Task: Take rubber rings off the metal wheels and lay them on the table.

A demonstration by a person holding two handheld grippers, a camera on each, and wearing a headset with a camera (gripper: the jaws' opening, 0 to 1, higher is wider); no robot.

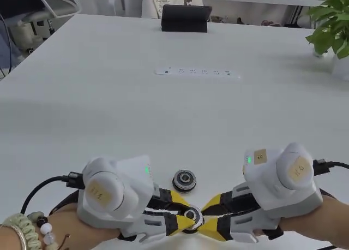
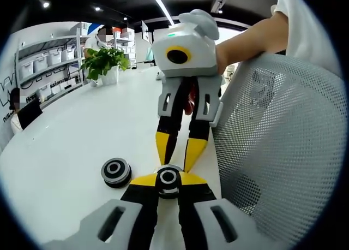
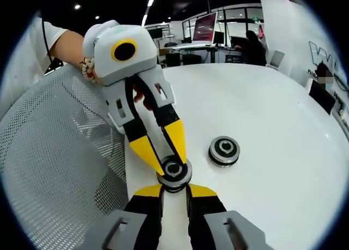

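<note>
Two hand-held tools, white and grey with black-and-yellow jaws.
Left tool (image 1: 182,210) and right tool (image 1: 210,213) alike: rounded white housings (image 1: 117,187), tan stickers (image 1: 98,194) with handwritten marks, small green lights (image 1: 147,170), grey slotted brackets (image 1: 154,226), black jaws tipped in yellow. Black cable (image 1: 46,183) out the back of each. Bead bracelets (image 1: 27,225) in pale green, white and dark red at the left wrist; short white sleeves (image 2: 308,21).

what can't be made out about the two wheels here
Head view: the gripped wheel is mostly covered by the tips of the left gripper and right gripper, so its outer edge is hidden.
Right gripper view: yellow tips cover the rim; whether the right gripper clamps or only touches is unclear.
Head view: the free wheel is too small to tell rubber from metal.
</note>
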